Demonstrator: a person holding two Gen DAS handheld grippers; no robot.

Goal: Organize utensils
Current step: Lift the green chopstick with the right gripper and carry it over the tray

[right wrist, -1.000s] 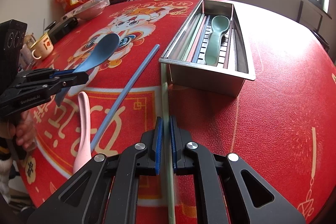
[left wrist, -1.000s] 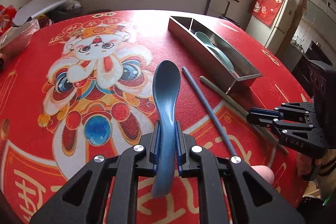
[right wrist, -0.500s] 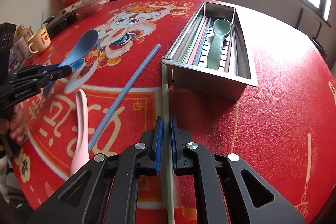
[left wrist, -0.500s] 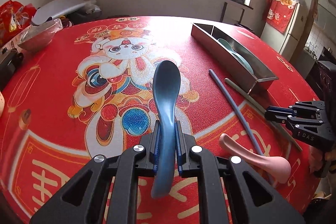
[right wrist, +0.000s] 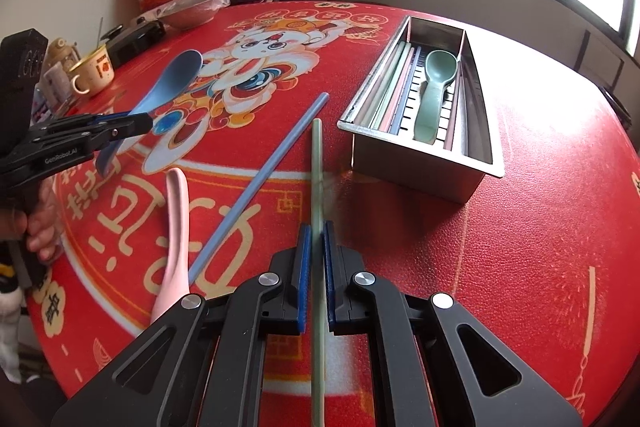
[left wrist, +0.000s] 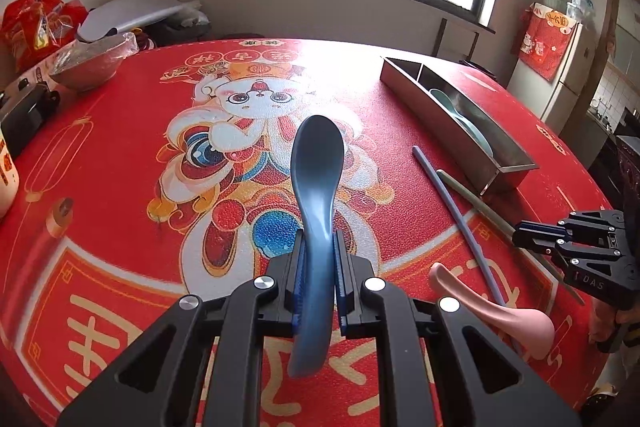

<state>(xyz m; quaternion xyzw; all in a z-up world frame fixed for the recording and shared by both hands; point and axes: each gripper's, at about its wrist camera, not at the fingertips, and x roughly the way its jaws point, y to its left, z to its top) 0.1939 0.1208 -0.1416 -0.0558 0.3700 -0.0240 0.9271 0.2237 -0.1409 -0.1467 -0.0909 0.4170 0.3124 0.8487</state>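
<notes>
The left gripper (left wrist: 318, 279) has drifted back from the metal tray (right wrist: 472, 163), jaws clenched on the blue spoon (left wrist: 316, 179) above the counter (left wrist: 120, 187). The right gripper (right wrist: 315, 271) pinches the green chopstick (right wrist: 317, 163), lying beside the tray.

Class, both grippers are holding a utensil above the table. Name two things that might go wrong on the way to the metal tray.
1. The right gripper pinches the green chopstick mid-length; the long thin stick might pivot and slip.
2. The blue chopstick and pink spoon lie loose beside it, so a low sweep may knock them.
3. The left gripper holds the blue spoon by its narrow handle; the bowl may sag.
</notes>
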